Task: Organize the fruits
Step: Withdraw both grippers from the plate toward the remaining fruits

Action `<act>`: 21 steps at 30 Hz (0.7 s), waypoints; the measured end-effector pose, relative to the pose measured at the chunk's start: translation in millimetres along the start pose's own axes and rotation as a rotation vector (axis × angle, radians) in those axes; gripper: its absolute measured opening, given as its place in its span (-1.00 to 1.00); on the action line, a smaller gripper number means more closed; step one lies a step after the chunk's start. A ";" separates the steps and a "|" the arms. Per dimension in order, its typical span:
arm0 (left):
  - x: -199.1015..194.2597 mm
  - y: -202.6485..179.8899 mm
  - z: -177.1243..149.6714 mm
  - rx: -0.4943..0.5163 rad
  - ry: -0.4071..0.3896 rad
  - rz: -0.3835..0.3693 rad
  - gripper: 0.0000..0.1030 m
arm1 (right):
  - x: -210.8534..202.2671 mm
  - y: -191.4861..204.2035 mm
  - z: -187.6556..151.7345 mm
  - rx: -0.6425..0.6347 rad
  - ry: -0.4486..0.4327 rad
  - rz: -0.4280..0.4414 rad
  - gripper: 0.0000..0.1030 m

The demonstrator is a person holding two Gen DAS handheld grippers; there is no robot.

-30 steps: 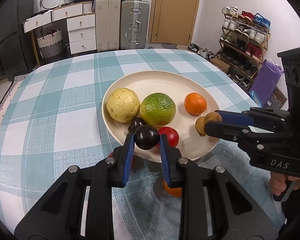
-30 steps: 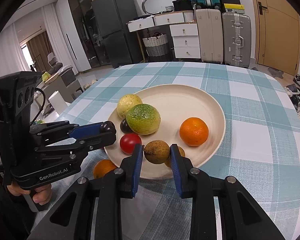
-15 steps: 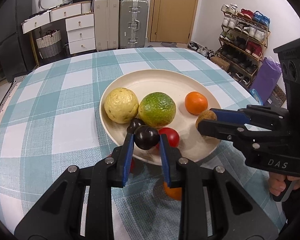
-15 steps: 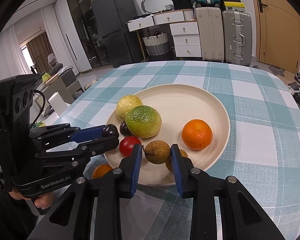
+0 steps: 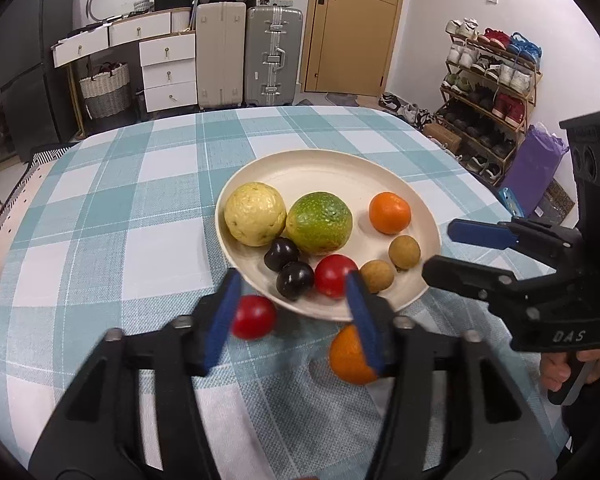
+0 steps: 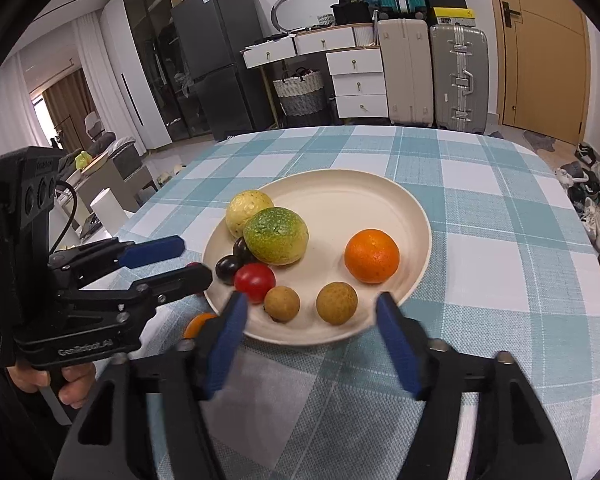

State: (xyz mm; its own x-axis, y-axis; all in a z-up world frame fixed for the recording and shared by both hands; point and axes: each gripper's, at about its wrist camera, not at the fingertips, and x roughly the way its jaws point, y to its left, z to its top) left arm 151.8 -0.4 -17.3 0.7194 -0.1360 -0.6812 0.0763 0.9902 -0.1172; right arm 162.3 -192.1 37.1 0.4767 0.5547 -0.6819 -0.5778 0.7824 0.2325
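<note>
A cream plate on the checked tablecloth holds a yellow fruit, a green fruit, an orange, two dark plums, a red tomato and two brown longans. A second red tomato and a second orange lie on the cloth before the plate. My left gripper is open and empty above the plate's near edge. My right gripper is open and empty just behind the longans.
The table's far edge faces suitcases, white drawers and a door. A shoe rack stands to the right. A fridge and a basket stand at the back left in the right wrist view.
Both grippers have opened and pulled back. The left one let go of a dark plum and the right one a longan; both fruits now lie on the plate.
</note>
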 end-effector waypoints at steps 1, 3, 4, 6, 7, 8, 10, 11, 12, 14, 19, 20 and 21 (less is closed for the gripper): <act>-3.5 2.0 -1.1 -0.008 -0.006 -0.007 0.30 | -2.4 0.0 -0.9 0.005 -0.009 0.001 0.68; -10.5 5.8 -3.3 -0.019 -0.015 -0.014 0.45 | -5.4 0.4 -2.0 0.010 -0.014 -0.005 0.79; -13.2 7.0 -4.3 -0.020 -0.014 -0.008 0.52 | -5.1 1.2 -2.7 0.009 -0.006 -0.014 0.92; -18.4 9.3 -6.8 -0.023 -0.009 0.014 0.65 | -3.6 2.8 -4.5 0.004 0.012 -0.039 0.99; -21.3 10.3 -8.5 -0.023 -0.010 0.018 0.65 | -2.8 3.8 -5.5 -0.001 0.019 -0.053 0.99; -24.6 11.7 -10.5 -0.025 -0.012 0.020 0.67 | -2.7 5.2 -7.0 -0.005 0.023 -0.065 0.99; -29.7 15.1 -14.7 -0.031 -0.013 0.030 0.80 | -2.9 6.6 -9.2 -0.004 0.029 -0.068 1.00; -32.1 17.1 -17.4 -0.036 -0.012 0.040 0.99 | -2.9 8.0 -10.7 -0.002 0.036 -0.064 1.00; -34.4 17.9 -19.4 -0.039 -0.017 0.048 0.99 | -2.7 9.1 -12.0 -0.001 0.041 -0.060 1.00; -37.7 21.3 -23.3 -0.043 -0.020 0.056 0.99 | -2.5 12.3 -15.0 0.000 0.049 -0.054 1.00; -38.0 31.1 -30.4 -0.077 -0.010 0.066 0.99 | 2.6 23.4 -22.6 -0.008 0.088 0.001 1.00; -37.6 32.6 -31.8 -0.082 -0.007 0.068 0.99 | 3.7 26.5 -24.7 -0.011 0.095 0.027 1.00; -37.6 33.6 -33.0 -0.086 -0.009 0.072 0.99 | 4.8 29.4 -26.4 -0.015 0.100 0.042 1.00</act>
State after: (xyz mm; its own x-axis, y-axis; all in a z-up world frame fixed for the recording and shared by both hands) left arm 104.5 36.8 -19.5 0.7268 -0.0639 -0.6838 -0.0355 0.9908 -0.1303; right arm 130.2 -173.9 22.3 0.3839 0.5549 -0.7381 -0.6061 0.7544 0.2519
